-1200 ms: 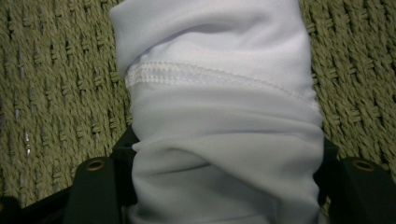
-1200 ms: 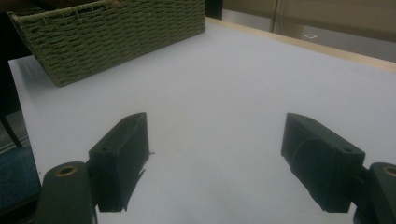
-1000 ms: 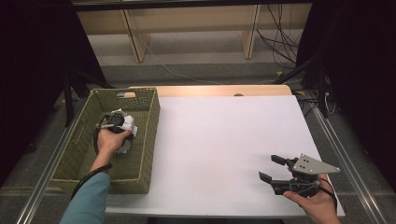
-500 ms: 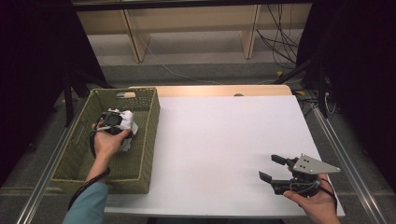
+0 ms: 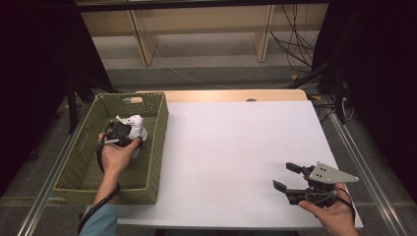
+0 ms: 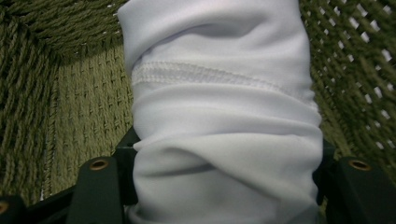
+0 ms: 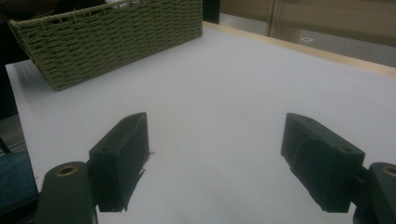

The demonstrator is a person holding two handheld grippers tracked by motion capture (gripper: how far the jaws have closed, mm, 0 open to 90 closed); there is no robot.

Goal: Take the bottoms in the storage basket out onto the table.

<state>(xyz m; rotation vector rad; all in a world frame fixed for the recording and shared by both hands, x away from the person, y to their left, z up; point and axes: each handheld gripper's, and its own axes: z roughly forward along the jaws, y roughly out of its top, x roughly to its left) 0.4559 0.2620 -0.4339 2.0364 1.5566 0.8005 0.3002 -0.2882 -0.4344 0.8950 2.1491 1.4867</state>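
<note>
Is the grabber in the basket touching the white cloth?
Touching. In the left gripper view the white cloth is bunched tight between the left gripper's two black jaws, pressed against both, over the green basket.

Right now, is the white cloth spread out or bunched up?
Bunched up. The white cloth sits in thick folds, a stitched seam across it, clamped in the left tool over the green woven basket.

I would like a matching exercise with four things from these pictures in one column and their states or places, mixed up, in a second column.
1. left gripper
2. right gripper
3. white cloth
4. green woven basket

a. stands at the table's left edge
b. jaws open, nothing between them
c. bunched between two jaws
d. shut inside the basket

Pairs: 1-d, 2-b, 3-c, 4-a
</note>
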